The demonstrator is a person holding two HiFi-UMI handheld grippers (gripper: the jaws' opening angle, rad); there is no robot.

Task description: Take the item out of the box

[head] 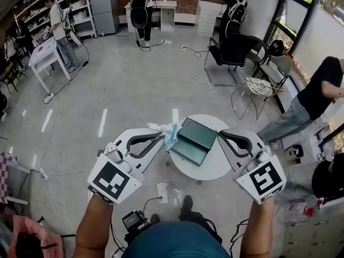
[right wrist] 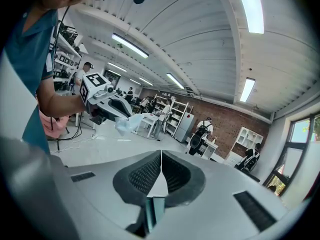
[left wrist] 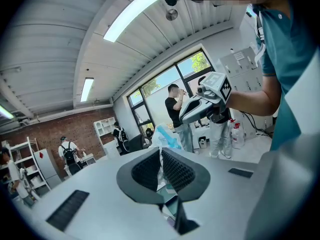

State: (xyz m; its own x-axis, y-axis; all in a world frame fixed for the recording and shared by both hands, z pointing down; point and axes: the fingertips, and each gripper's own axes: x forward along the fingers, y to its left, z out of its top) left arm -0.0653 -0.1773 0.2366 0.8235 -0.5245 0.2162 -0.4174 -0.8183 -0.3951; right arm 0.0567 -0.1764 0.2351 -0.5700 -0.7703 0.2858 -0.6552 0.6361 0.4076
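Observation:
A dark green box [head: 194, 140] lies open on the small round white table [head: 210, 168]. My left gripper [head: 163, 137] is shut on a crumpled pale blue and white item [head: 170, 132], which hangs at the box's left edge. In the left gripper view the same item [left wrist: 164, 136] sticks up past the closed pads [left wrist: 175, 170]. My right gripper [head: 221, 135] is shut with its tips at the box's right corner, and nothing shows between its pads [right wrist: 172, 173]. The right gripper view shows the left gripper [right wrist: 111, 102] with the blue item [right wrist: 124, 123].
Black chairs [head: 232, 51] and a wire chair [head: 261, 87] stand beyond the table. A person [head: 309, 102] walks at the right, others stand by white tables and shelves at the back. A power strip [head: 163, 192] and cables lie on the floor near my feet.

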